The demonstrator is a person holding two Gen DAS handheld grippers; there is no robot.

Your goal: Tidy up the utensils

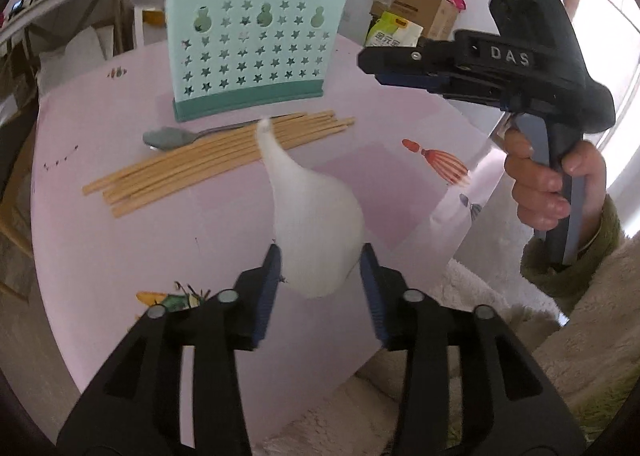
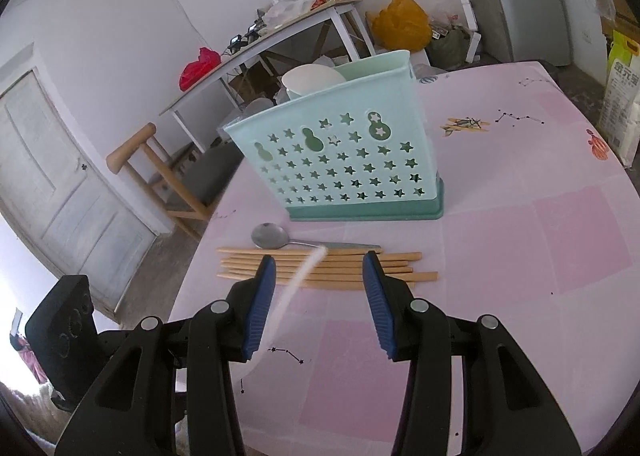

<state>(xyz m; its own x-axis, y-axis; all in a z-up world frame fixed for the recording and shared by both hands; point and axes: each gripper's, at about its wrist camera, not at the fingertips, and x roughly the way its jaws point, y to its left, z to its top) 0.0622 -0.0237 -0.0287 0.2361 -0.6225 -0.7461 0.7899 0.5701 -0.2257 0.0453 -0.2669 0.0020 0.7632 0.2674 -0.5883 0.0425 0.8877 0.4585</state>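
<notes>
Readable text, two items only.

1. Raised letters "DAS" on the black body of the right gripper (image 1: 370, 59), seen from the left wrist view.

2. Yellow-green and white bag (image 2: 622, 95) at the far table edge: three large Chinese characters, "金元宝", printed on its front. Smaller print beneath them too small to read. Same bag (image 1: 394, 33) in the left wrist view, characters blurred there.

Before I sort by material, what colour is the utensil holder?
The utensil holder is pale mint with star cut-outs and a darker teal base; clearest in the right wrist view.
</notes>
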